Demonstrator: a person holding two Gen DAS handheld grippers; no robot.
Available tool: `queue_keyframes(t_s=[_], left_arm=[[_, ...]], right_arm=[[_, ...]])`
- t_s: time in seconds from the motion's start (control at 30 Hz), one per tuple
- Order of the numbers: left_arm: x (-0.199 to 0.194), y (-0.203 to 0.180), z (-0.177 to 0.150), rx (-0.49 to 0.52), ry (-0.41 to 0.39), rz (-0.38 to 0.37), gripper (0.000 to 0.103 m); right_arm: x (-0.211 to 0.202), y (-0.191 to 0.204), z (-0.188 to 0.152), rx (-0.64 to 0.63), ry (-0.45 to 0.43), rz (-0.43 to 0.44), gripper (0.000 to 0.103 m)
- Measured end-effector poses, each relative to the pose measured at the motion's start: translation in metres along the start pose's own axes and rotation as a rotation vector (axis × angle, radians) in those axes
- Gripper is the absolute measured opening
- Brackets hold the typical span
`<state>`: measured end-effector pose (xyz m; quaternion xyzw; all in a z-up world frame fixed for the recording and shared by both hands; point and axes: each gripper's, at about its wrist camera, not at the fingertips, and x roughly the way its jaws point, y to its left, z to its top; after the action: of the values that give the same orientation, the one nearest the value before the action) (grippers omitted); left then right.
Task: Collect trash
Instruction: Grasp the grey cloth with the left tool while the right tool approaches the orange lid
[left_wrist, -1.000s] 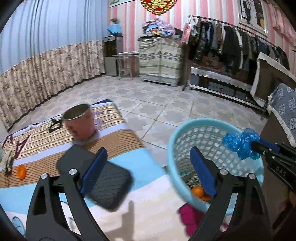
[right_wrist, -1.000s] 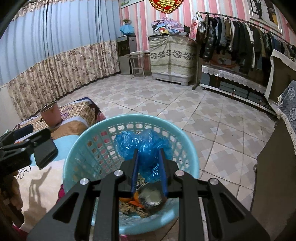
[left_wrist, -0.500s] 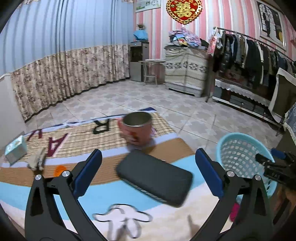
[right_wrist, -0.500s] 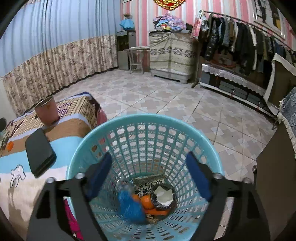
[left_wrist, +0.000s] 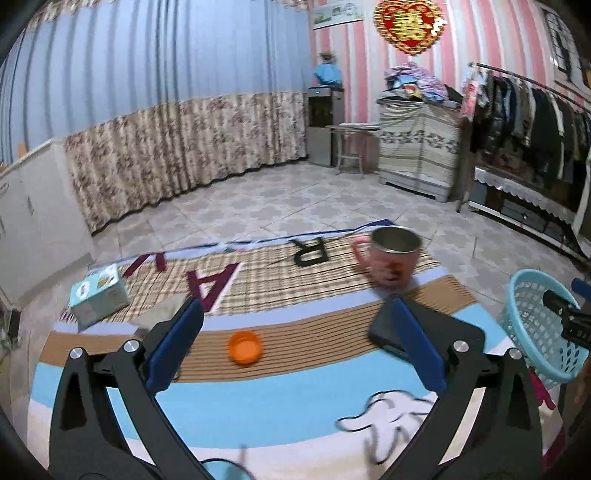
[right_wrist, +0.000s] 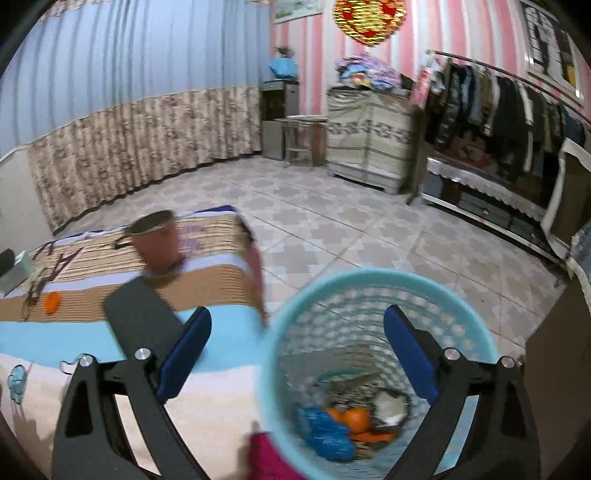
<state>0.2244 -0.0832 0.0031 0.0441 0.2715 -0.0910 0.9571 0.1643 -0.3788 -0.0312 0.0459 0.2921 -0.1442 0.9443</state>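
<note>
Left wrist view: the left gripper (left_wrist: 295, 341) hangs over the blanket (left_wrist: 258, 391), jaws spread wide and empty; the orange cap (left_wrist: 245, 348) lies right between its fingers, just ahead, so this hand is nearer. Right wrist view: the right gripper (right_wrist: 297, 354), jaws opening with nothing between them, sits over the basket (right_wrist: 369, 284); the blue bag (right_wrist: 325, 432) lies inside.

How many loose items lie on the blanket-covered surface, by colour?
Orange: 1, the orange piece
Pink: 1, the pink mug
Black: 1, the flat black case
Pale teal: 1, the small box
Total: 4
</note>
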Motion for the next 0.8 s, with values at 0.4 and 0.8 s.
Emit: queue_keyframes(t_s=[0.4,0.8], left_arm=[[0.041,0.087,-0.015,-0.108,0.088,0.147,0.098],[0.108,0.132,-0.028,-0.243,0.227,0.188,0.097]], right_arm=[[0.018,0.129,-0.003,-0.16,-0.001,0.157,0.092],[0.046,0.198,0.006,-0.304,0.037,0.245,0.092]])
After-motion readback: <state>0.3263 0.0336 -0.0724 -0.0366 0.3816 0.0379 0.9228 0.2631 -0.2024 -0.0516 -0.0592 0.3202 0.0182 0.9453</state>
